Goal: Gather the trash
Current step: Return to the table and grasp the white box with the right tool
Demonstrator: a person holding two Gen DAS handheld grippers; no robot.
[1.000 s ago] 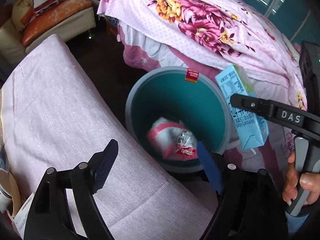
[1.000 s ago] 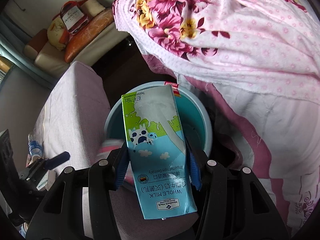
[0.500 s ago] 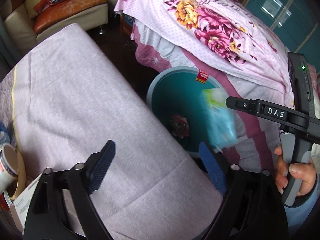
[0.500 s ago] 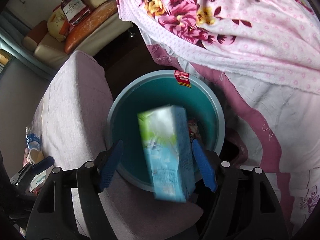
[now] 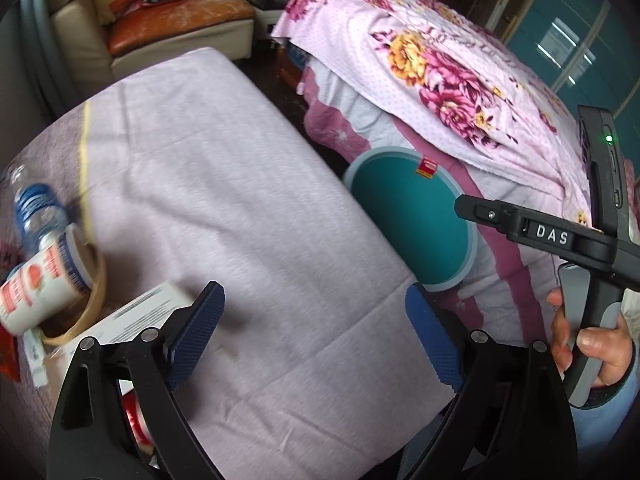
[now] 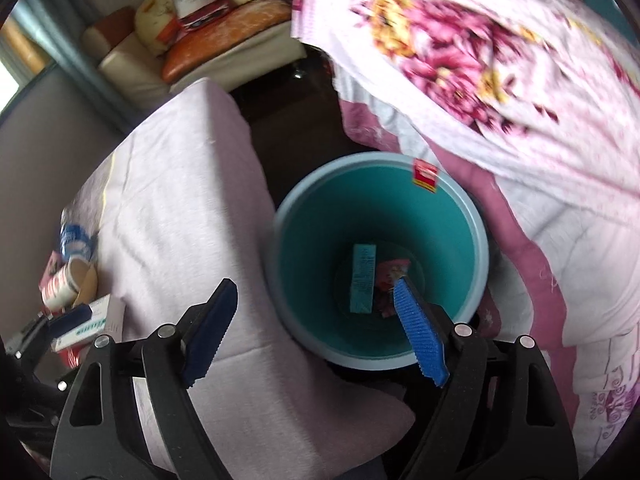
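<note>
The milk carton [image 6: 363, 278] lies at the bottom of the teal bin [image 6: 298, 216] beside a wrapper [image 6: 390, 280]; the right gripper [image 6: 316, 326] hangs above, jaws wide and empty. The left gripper [image 5: 316, 334], also spread and empty, points toward the paper cup [image 5: 44, 280], bottle [image 5: 34, 210] and box [image 5: 132, 316] on the covered table [image 5: 240, 200]; fetching one of those looks next.

I see left gripper [image 5: 314, 334] jaws spread, empty; right gripper [image 6: 316, 330] likewise, right hand [image 5: 588, 344] gripping its handle.

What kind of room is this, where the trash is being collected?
Most likely a bedroom or bed-sitting room in a home: a bed under a floral quilt, a cushioned sofa, and a teal trash bin beside the bed.
</note>
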